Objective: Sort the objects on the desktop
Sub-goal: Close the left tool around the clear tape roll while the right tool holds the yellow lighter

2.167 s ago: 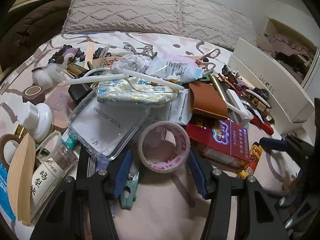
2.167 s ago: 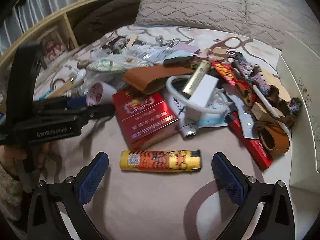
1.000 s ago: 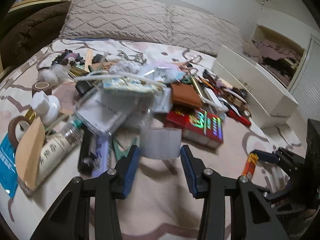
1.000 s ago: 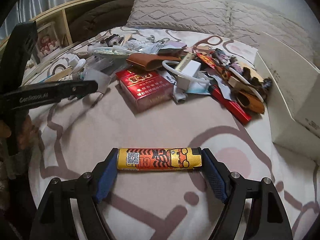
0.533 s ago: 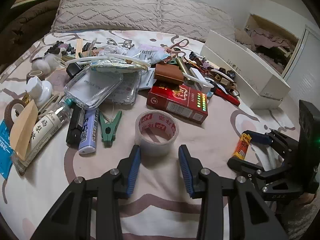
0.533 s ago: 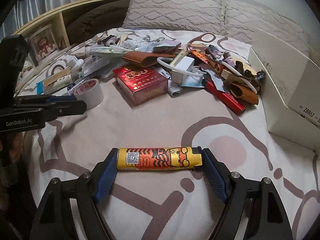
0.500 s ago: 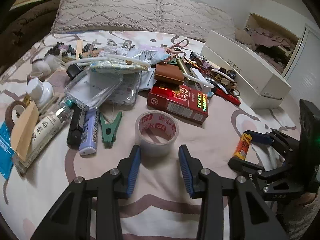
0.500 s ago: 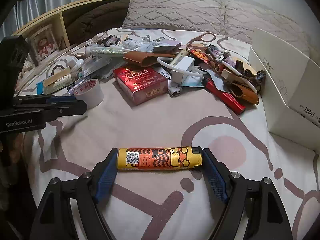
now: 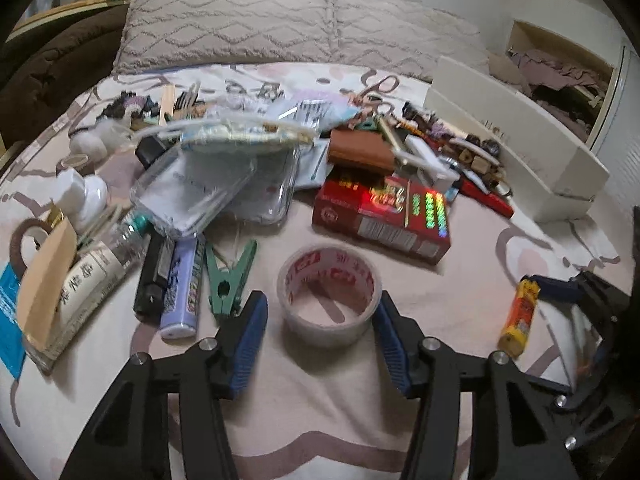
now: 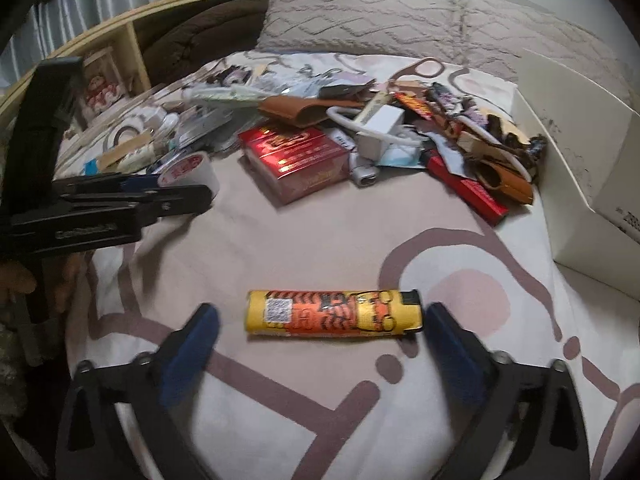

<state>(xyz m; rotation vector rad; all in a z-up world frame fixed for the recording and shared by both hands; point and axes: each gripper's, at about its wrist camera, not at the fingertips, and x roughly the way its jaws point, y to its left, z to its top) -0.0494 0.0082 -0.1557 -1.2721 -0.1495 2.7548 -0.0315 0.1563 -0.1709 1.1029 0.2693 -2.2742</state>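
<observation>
Left gripper, jaws opening: the tape roll stands on its flat side on the bed cover between the two blue pads; a gap shows at the left pad, while the right pad lies just beside the roll's wall, contact not clear. Left of the jaws, a green clip, a lilac lighter and a black lighter lie side by side. Ahead of the jaws, a red box lies at the near edge of the heap of small items.

Right gripper, jaws opening and spread wide: the yellow tiger-print lighter lies flat on the cover, crosswise between the pads and clear of both, nearer the right pad, its black cap toward that pad. Ahead and to the right of the jaws, a white box stands along the heap. Left of these jaws the left gripper appears side-on, the tape roll at its tips
</observation>
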